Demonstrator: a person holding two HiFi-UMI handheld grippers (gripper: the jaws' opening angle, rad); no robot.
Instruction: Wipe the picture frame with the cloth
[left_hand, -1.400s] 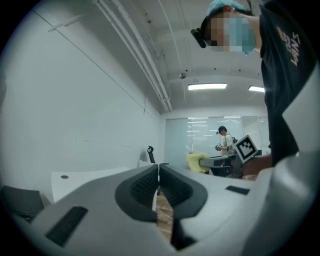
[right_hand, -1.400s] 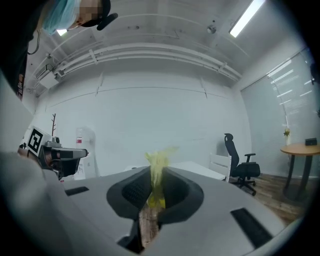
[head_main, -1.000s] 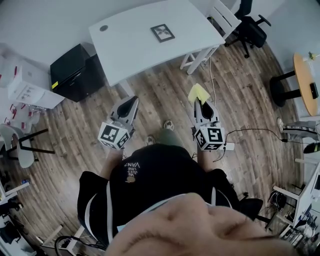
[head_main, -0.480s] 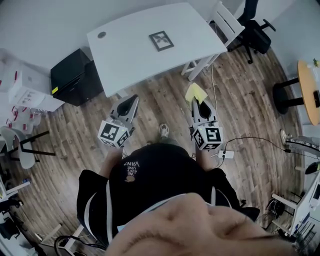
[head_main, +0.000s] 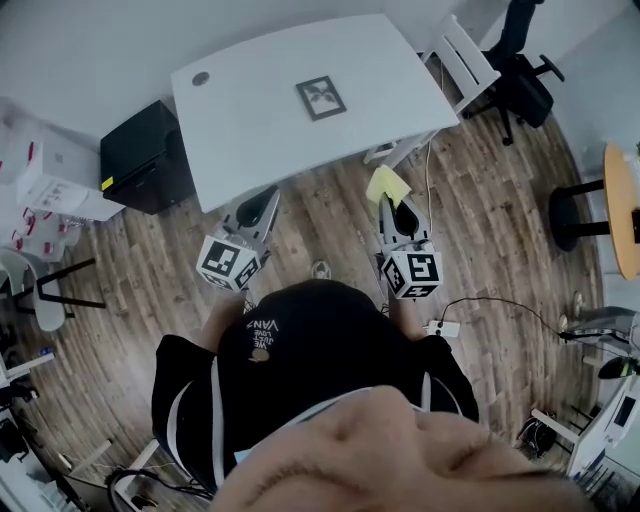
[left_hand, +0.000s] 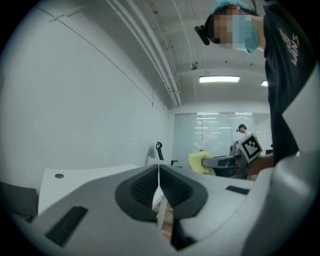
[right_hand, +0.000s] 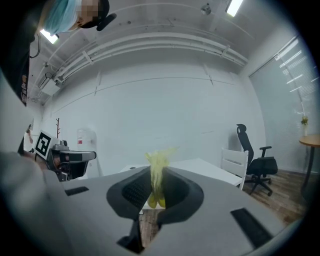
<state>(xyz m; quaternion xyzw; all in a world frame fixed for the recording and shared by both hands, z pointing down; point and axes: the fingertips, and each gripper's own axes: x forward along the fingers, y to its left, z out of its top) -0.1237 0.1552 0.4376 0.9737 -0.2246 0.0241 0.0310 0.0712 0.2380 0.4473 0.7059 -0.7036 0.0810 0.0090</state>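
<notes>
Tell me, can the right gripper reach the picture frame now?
Probably not yet: the right gripper, shut on the cloth, hangs short of the table; the picture frame lies mid-table. Nothing blocks the way.

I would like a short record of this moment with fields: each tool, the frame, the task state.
left tool: jaws together, nothing held
right tool: shut on the yellow cloth
picture frame: flat on the white table, untouched
tools' place: both above the wood floor, short of the table
task state: wiping not yet begun
</notes>
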